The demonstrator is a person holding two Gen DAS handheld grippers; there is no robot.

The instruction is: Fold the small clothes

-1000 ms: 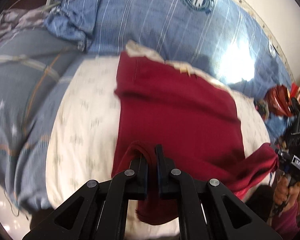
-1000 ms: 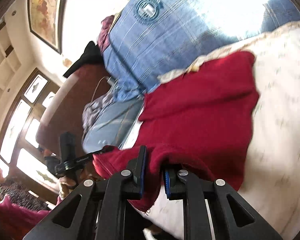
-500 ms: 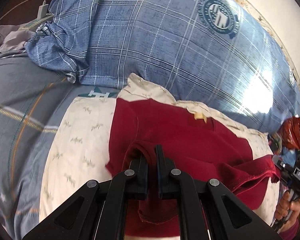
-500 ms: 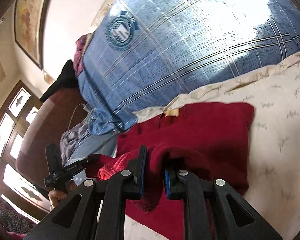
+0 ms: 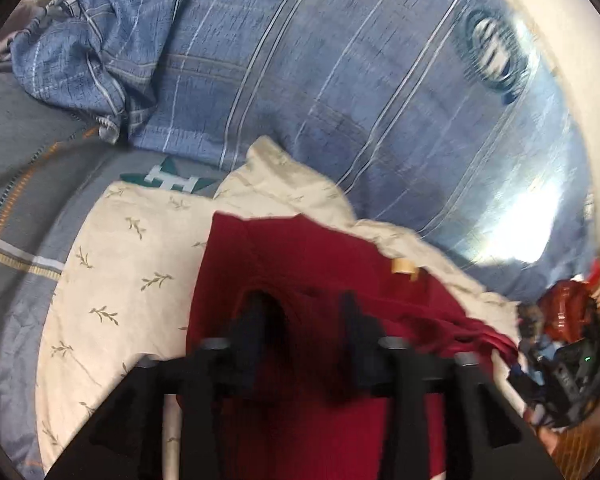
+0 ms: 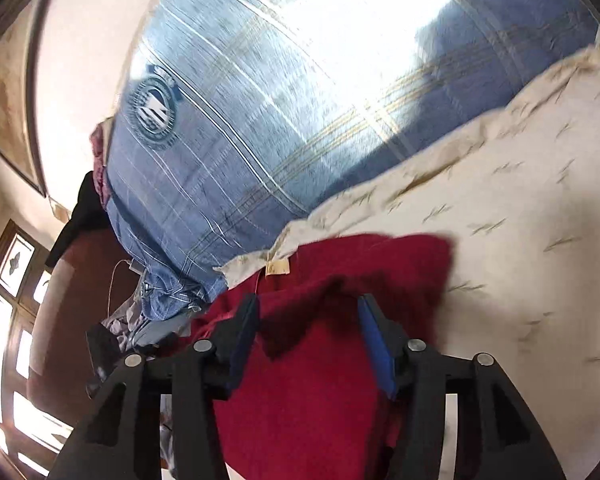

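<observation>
A dark red garment (image 5: 312, 264) (image 6: 340, 352) lies folded over on a cream leaf-print cloth (image 5: 132, 264) (image 6: 512, 248), with a tan label (image 5: 404, 267) (image 6: 278, 267) at its far edge. My left gripper (image 5: 302, 304) hangs over its near fold with the jaws opening. A raised hump of red fabric sits loose between them, and the pads do not press it. My right gripper (image 6: 308, 306) is over the other end, jaws also opening, blue pads (image 6: 374, 340) apart with fabric lying slack between them. The right gripper (image 5: 560, 372) shows at the lower right of the left wrist view.
A big blue plaid pillow (image 5: 360, 92) (image 6: 280, 120) with a round emblem lies right behind the cloth. Grey bedding (image 5: 16, 184) spreads to the left. A dark wooden headboard (image 6: 72, 280), a white cable (image 6: 116, 276) and windows (image 6: 4, 320) show at the left of the right wrist view.
Both grippers carried the red hem forward over the garment toward the pillow, then their jaws parted and let go of it. The garment now lies doubled over.
</observation>
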